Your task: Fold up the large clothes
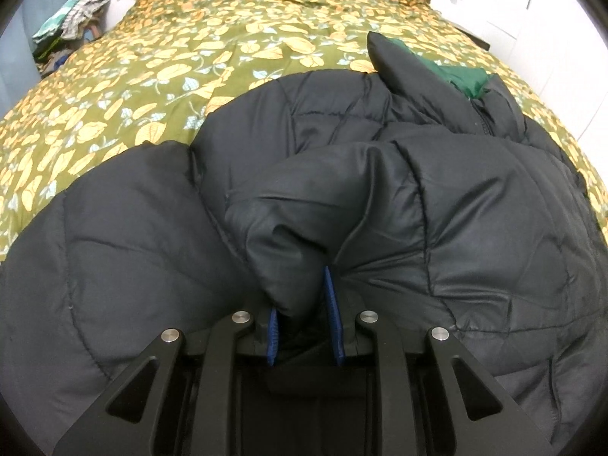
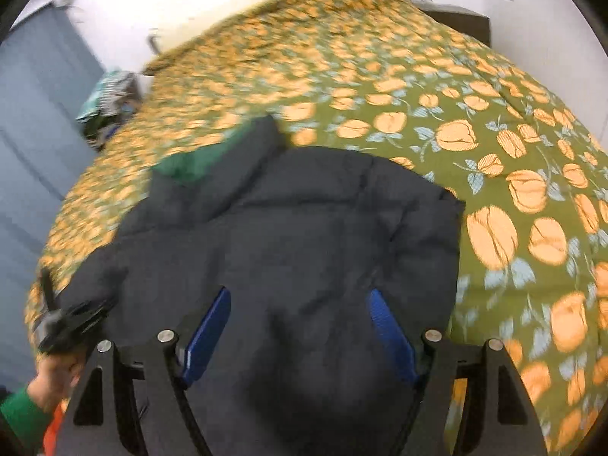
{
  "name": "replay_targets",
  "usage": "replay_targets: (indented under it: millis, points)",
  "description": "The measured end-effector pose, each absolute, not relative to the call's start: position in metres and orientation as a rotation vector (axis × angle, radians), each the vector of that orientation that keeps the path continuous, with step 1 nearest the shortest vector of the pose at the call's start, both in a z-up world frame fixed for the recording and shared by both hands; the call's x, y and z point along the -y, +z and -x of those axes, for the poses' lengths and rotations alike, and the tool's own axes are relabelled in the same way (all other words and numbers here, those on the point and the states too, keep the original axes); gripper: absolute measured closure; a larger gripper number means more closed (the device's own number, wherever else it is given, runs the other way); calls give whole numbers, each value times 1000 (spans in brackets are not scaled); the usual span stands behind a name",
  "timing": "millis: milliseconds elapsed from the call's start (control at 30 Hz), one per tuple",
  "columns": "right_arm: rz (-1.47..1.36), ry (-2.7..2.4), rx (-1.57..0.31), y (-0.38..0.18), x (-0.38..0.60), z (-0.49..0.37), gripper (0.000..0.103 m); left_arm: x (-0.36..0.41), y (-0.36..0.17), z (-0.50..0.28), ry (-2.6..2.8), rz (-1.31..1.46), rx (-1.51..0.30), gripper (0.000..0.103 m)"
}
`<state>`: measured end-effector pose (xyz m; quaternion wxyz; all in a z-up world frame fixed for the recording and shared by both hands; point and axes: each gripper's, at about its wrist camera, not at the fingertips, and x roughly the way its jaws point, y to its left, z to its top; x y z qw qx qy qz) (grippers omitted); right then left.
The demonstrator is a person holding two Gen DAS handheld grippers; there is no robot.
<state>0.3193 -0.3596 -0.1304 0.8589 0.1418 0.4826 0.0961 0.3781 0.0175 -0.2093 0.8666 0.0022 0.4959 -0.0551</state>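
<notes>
Jacket (image 1: 475, 205) — black, quilted, spread on the floral bedspread (image 1: 159, 87) — looks partly folded: a sleeve or side panel lies turned in over its body, though the bulk is rumpled and uneven. Nearest, the left gripper (image 1: 304, 311) pinches a puffed fold of it between nearly closed pads. The right gripper (image 2: 300, 326) hangs wide above the jacket, gripping nothing. Beyond, its green-lined collar (image 1: 461, 74) is unfolded — squaring up remains.

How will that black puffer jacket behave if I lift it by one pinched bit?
The black puffer jacket will probably sag and drape: it bunches softly where the left tool pinches it. Its smooth shell may slip. The puffy quilting suggests it is light for its bulk.
</notes>
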Motion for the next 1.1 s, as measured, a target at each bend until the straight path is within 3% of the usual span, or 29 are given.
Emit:
replay_targets:
  millis: [100, 267, 400, 500, 567, 667, 900, 1100]
  points:
    - [-364, 269, -1033, -134, 354, -298, 26, -16, -209, -378, -110, -15, -1040, 82]
    - [-454, 229, -1163, -196, 360, -293, 27, -12, -207, -380, -98, -45, -1056, 81]
    - [-519, 196, -1094, -173, 363, -283, 26, -10, -197, -374, -68, -66, -1070, 80]
    - [-503, 216, -976, -136, 361, -260, 25, -15, -181, -351, -59, -45, -1062, 57]
    - [-456, 224, -932, -116, 357, -243, 19, -19, -172, -330, -69, -26, -1046, 34]
    - [-399, 230, -894, -99, 348, -211, 9, -26, -156, -290, -115, 2, -1037, 27]
    - [-366, 266, -891, -99, 317, -141, 8, -68, -131, -224, -88, 78, -1032, 22]
    - [-352, 318, -901, -97, 284, -105, 8, -166, -129, -201, 99, 279, -1021, 18]
